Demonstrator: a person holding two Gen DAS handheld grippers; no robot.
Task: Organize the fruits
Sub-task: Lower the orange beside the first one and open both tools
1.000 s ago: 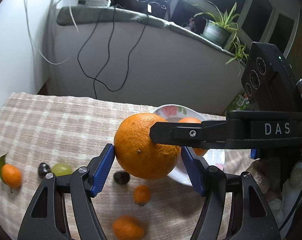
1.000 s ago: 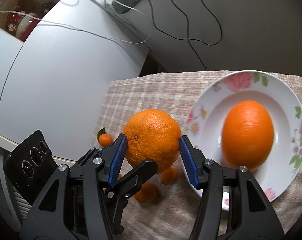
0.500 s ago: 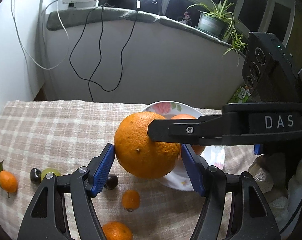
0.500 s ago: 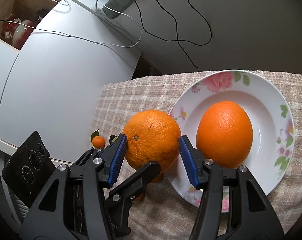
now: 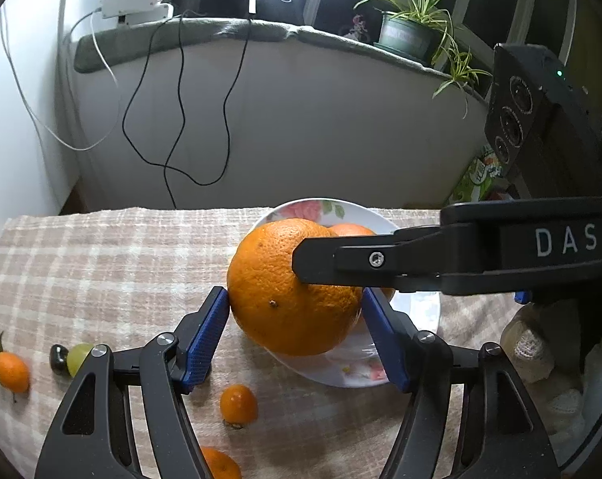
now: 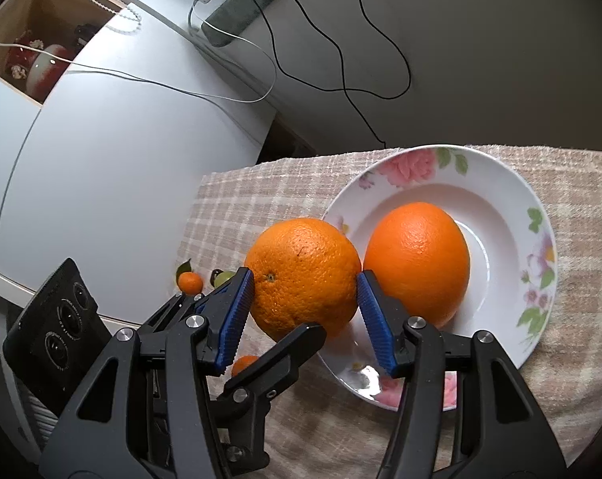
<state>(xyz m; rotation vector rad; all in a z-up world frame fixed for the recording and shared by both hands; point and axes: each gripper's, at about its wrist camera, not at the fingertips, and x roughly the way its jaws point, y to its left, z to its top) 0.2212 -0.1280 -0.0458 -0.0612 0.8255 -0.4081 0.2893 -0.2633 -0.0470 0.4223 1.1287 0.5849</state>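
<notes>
- Compared with a second ago, the white floral-rimmed plate (image 6: 540,215) sits further left and nearer in the right wrist view, so the held fruit now overlaps its left rim; in the left wrist view the plate (image 5: 424,311) has slid toward frame centre.
- The large round orange with pebbled skin (image 6: 301,275) is lifted above the beige checked tablecloth (image 5: 101,263), at frame centre in both views.
- The right gripper (image 6: 305,283) is clamped on it, blue ribbed pads pressed to both flanks.
- The left gripper (image 5: 295,307) also brackets this orange (image 5: 285,299); its left pad touches the skin, the right pad looks just beside it, so I cannot tell whether it grips.
- A smoother, deeper-coloured second orange (image 6: 416,263) lies in the plate, just right of the held one.
- Small kumquats (image 5: 239,403) lie loose on the cloth at the lower left.
- A green grape (image 5: 77,357) and a dark glossy fruit (image 5: 58,355) sit together at the left edge, too small to identify further.
- The right gripper's black finger hides most of the plated orange in the left wrist view.
</notes>
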